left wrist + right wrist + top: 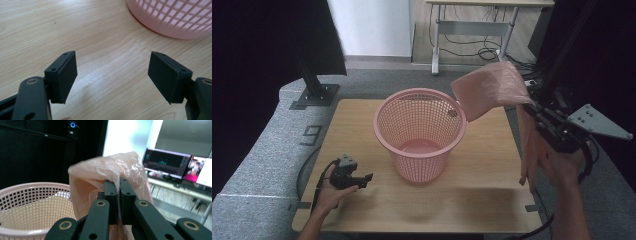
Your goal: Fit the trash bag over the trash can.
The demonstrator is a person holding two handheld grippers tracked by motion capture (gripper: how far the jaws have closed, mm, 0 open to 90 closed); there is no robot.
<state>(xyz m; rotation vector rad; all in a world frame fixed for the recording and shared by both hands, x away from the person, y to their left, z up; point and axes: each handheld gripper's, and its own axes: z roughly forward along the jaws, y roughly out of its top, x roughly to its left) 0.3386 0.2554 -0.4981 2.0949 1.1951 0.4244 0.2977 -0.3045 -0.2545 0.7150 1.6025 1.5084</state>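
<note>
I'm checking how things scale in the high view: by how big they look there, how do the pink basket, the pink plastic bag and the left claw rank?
1. Pink basket, clearly largest.
2. Pink plastic bag; held raised, nearer the camera, so somewhat flattered.
3. Left claw, smallest.

- Pink bag, clamped in right gripper: thin plastic film, crinkled, slightly glossy, translucent.
- Basket: pink moulded plastic, open lattice wall, smooth solid rim; faint sheen noted on floor.
- Table: pale wood-grain top, matt, smooth.
- Left gripper, at 7 o'clock from basket: black matt pads, flat faces.
- Surround: grey, rough, carpet-like.
</note>
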